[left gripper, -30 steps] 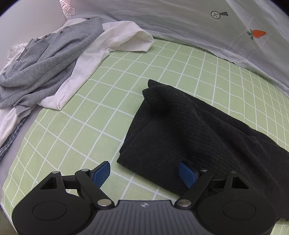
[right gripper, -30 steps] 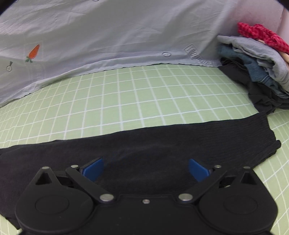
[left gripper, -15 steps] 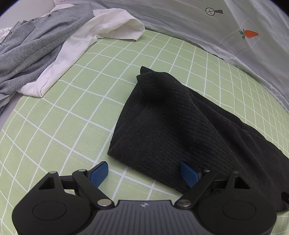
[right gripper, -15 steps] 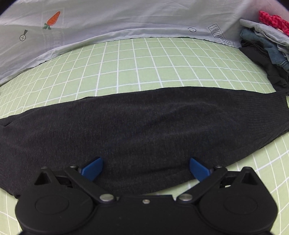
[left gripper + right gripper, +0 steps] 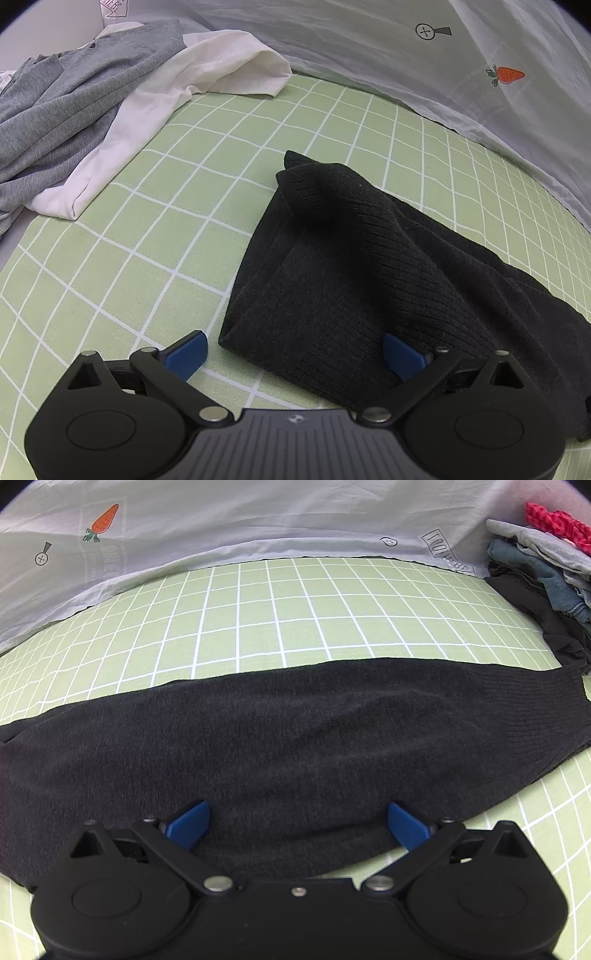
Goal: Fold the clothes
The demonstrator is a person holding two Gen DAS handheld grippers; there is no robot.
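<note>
Both our jaws stand wide: left gripper [image 5: 293,356], which has just been opening, straddles the black sweater's [image 5: 369,273] lower-left corner without pressing; right gripper [image 5: 297,825] spans its near edge at lower centre.

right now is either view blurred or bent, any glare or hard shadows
Left wrist view: sharp, fisheye bows the green grid sheet, corners vignetted, soft shadow in the black knit's fold. Right wrist view: equally sharp, same bowing, even light, no glare.

Black ribbed knit garment [image 5: 295,731]; folded into a long band, apparently doubled; flat across the green checked sheet [image 5: 258,609].
</note>
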